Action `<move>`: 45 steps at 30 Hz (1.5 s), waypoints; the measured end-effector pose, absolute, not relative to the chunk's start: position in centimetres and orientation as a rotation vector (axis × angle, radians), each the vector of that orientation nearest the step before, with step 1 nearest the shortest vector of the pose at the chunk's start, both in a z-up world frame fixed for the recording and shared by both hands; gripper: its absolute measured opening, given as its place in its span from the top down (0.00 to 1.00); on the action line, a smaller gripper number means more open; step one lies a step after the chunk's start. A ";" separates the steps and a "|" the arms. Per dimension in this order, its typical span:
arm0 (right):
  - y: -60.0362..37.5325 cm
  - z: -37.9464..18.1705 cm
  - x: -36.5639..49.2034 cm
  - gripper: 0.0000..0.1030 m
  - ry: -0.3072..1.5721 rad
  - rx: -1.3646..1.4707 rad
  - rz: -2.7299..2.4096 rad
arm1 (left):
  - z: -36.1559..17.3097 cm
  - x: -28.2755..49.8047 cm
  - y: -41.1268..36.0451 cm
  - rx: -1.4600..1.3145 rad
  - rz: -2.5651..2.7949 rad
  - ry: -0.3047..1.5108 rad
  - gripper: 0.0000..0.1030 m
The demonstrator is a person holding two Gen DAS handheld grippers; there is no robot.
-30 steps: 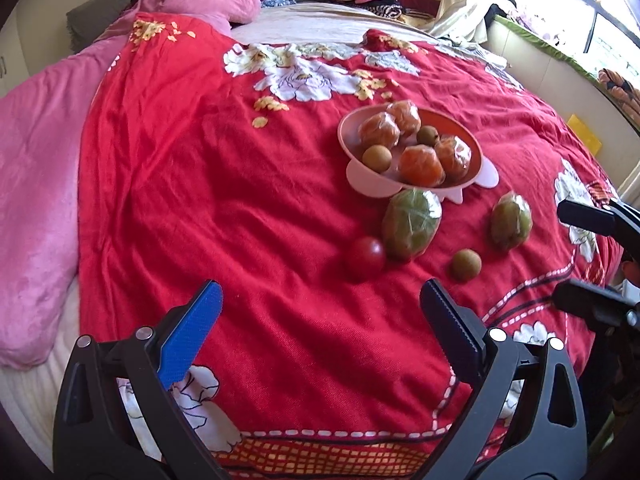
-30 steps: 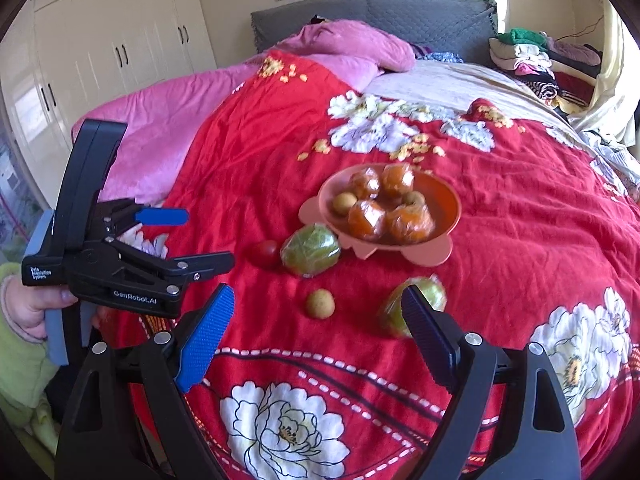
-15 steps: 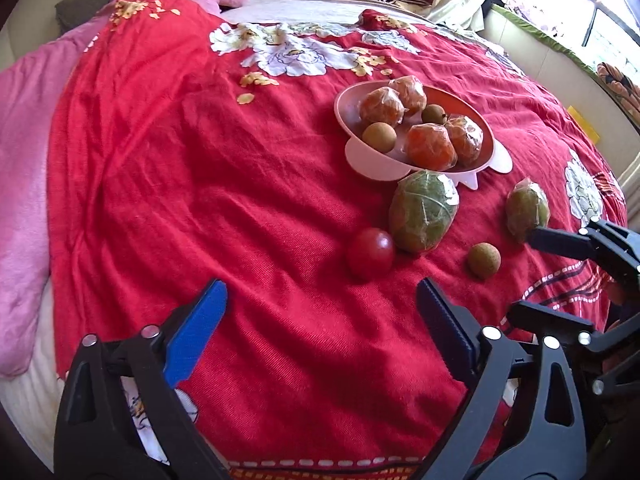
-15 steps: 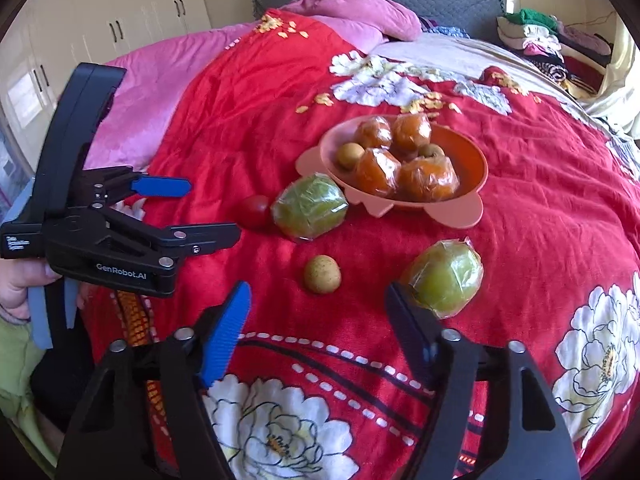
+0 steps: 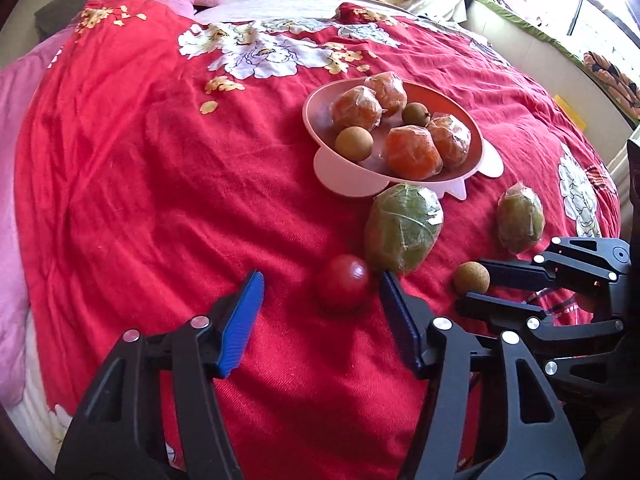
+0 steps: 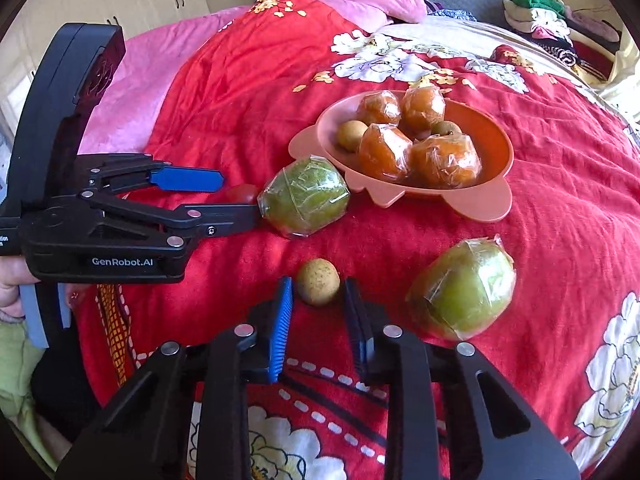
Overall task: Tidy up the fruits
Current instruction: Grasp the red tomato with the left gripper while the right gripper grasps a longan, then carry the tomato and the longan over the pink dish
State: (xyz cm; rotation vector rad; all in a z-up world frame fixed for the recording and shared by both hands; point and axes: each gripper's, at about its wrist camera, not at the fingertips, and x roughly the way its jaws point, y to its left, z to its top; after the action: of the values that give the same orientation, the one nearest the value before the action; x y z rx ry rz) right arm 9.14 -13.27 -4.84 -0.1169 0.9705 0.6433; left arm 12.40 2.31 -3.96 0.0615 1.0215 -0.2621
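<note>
1. Left wrist view: the left gripper is closing around the red fruit lying on the red bedspread; the pads are not yet pressing.
2. Right wrist view: the right gripper is sitting closed on the small brown fruit, near the pink bowl.

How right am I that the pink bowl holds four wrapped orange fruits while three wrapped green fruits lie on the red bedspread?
Not quite: the right wrist view shows only two wrapped green fruits on the red bedspread. The pink bowl does hold four wrapped orange fruits.
</note>
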 end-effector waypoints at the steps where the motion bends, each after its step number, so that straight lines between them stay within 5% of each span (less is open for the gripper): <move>1: -13.2 -4.9 9.2 0.78 0.971 -0.116 0.645 | -4.0 12.5 2.4 0.059 -0.265 1.024 0.52; 9: -13.6 -4.8 9.6 0.79 0.971 -0.077 0.657 | -4.5 12.9 2.3 0.069 -0.289 1.036 0.58; 19: -14.6 -3.5 9.6 0.79 0.962 -0.032 0.649 | -4.3 13.2 1.7 0.072 -0.338 1.052 0.81; 45: -20.3 3.0 13.4 0.79 0.810 0.035 0.554 | 1.4 15.3 0.7 0.043 -0.346 0.972 0.82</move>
State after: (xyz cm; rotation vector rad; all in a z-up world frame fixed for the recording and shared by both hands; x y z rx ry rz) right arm 13.42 -20.26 3.00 0.0346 0.8097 0.5543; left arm 15.32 0.72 1.42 0.0430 0.9723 -0.3458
